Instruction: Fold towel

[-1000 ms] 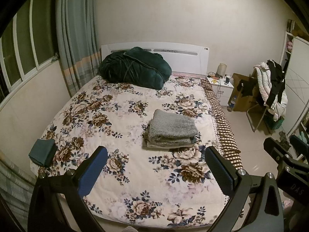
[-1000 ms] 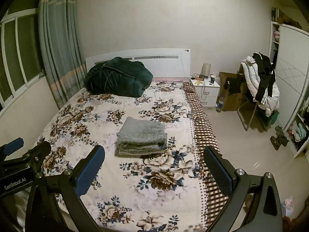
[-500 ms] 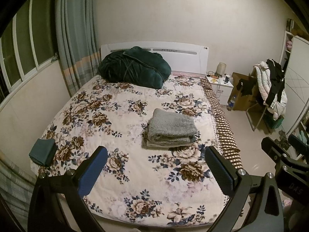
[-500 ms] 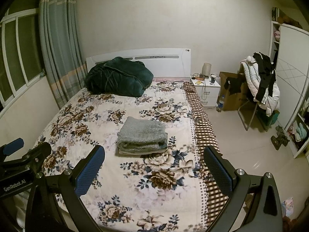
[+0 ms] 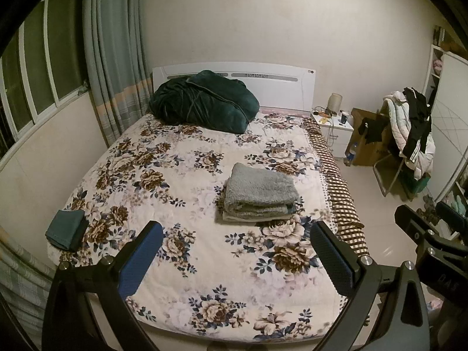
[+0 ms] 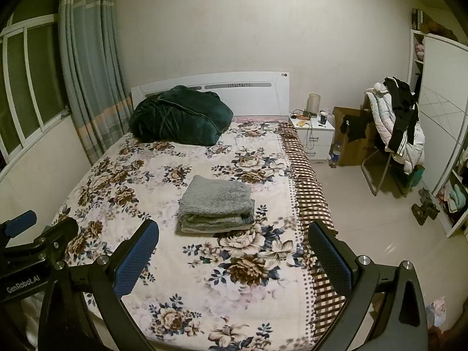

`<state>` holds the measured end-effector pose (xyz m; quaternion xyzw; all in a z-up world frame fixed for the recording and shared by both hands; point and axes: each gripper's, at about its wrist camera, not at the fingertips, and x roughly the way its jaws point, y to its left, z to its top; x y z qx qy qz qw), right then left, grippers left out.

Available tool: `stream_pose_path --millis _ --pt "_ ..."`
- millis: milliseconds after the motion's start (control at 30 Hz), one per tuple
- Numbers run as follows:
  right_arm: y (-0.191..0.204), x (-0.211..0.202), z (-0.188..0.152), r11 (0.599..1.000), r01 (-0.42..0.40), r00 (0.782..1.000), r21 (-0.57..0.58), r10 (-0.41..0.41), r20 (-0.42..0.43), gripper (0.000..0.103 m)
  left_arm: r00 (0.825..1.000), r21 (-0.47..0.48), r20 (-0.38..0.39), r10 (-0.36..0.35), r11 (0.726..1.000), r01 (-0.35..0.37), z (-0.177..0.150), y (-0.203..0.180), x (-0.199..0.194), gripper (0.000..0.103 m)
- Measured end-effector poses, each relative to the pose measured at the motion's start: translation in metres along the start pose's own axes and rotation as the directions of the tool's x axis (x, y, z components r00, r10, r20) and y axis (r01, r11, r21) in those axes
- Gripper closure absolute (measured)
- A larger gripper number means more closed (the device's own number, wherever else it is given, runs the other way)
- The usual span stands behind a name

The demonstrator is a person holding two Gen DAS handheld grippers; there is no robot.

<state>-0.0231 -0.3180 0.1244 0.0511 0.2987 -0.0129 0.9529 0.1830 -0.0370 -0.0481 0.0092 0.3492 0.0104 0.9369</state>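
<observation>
Since the grey fluffy towel [image 5: 259, 190] already lies folded in a neat stack on the floral-quilted bed [image 5: 181, 278], the task is judged done; both the left gripper [image 5: 237, 259] and right gripper [image 6: 234, 256] are held wide apart, empty, well short of it.

- One bed [image 5: 181, 193]
- One folded grey towel [image 5: 259, 193]
- One dark green quilt [image 5: 204, 105]
- One small teal cloth [image 5: 65, 229]
- One nightstand [image 6: 314, 133]
- One chair [image 6: 386, 158]
- Two grippers, two fingers [image 5: 140, 260] each
</observation>
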Motion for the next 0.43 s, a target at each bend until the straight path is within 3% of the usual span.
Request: stream_pose_path --millis 433 --pt "0.002 -0.003 -0.005 1.000 -0.005 1.000 -0.001 0.005 -0.001 0.000 1.000 0.005 0.007 0.000 1.000 0.000 -0.013 0.009 -0.006 0.000"
